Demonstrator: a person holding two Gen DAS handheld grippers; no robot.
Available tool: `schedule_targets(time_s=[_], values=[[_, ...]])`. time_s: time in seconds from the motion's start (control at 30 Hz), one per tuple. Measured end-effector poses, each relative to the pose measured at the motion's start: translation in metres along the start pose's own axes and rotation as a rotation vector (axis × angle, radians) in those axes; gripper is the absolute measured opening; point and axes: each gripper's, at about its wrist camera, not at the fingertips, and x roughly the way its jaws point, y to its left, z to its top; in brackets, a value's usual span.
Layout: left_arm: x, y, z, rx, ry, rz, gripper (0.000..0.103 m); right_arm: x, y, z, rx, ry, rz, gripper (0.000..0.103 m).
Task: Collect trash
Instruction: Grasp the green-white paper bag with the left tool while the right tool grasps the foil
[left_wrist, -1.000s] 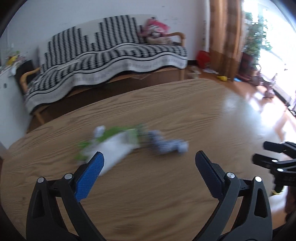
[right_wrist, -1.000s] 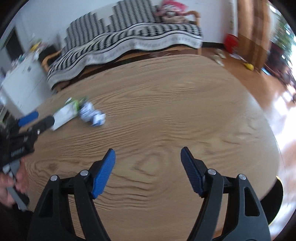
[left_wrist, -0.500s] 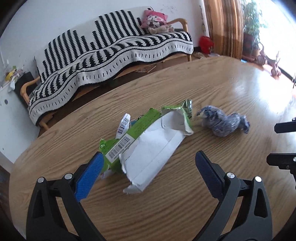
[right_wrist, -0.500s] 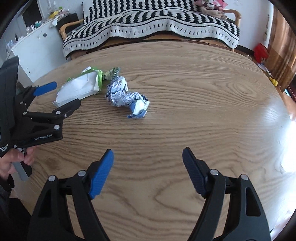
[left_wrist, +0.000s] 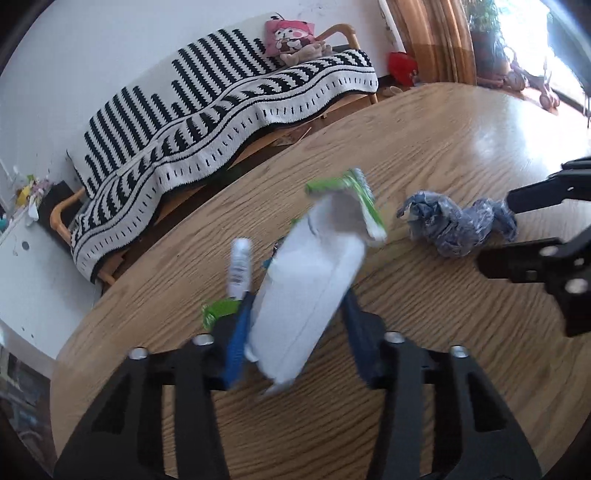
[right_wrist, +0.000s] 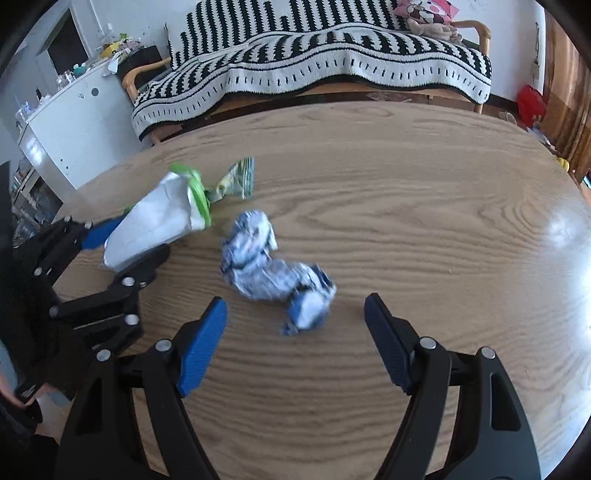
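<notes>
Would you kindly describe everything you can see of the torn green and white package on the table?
The torn green and white package looks like thin card or paper: a plain white inside face, green printed edges and a barcoded flap sticking up. It is ripped open and crumpled at its far end. The left claw, whose jaws have just been closing, pinches its near end, tilting it up off the wooden table. The crumpled blue and white wrapper lies close beside it, apart.

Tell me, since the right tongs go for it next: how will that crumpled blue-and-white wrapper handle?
The crumpled wrapper looks like thin film, so probably very light and squashy. Its lumpy shape should not roll, though it may skid on the glossy table.
</notes>
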Motion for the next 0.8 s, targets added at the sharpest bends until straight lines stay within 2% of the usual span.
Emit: schedule_targets(time_s=[0.03, 0.17, 0.23, 0.3, 0.33, 0.37, 0.43, 0.67, 0.8], values=[[-0.004, 0.003, 0.000, -0.015, -0.004, -0.010, 0.030, 0.000, 0.002, 0.002, -0.003, -0.006, 0.005, 0.074], [-0.034, 0.027, 0.001, -0.100, -0.037, -0.062, 0.027, 0.003, 0.013, 0.008, -0.019, -0.022, 0.006, 0.074], [-0.050, 0.045, -0.002, -0.184, -0.045, -0.102, 0.027, 0.005, 0.017, 0.009, -0.028, -0.025, 0.001, 0.074], [-0.062, 0.065, -0.007, -0.275, -0.040, -0.132, 0.027, 0.007, 0.021, 0.010, -0.039, -0.028, -0.009, 0.067], [-0.065, 0.071, -0.009, -0.305, -0.040, -0.139, 0.027, 0.011, 0.023, 0.010, -0.043, -0.017, -0.006, 0.053], [-0.068, 0.078, -0.011, -0.336, -0.039, -0.143, 0.027, 0.012, 0.024, 0.010, -0.041, -0.012, 0.002, 0.045], [-0.072, 0.088, -0.017, -0.386, -0.033, -0.134, 0.027, 0.010, 0.027, 0.009, -0.039, -0.011, 0.013, 0.039], [-0.076, 0.084, -0.014, -0.434, -0.012, -0.139, 0.027, -0.033, 0.020, -0.003, -0.056, -0.053, 0.018, 0.037], [-0.083, 0.059, 0.000, -0.407, -0.024, -0.174, 0.027, -0.068, -0.004, -0.014, -0.041, -0.090, -0.004, 0.037]])
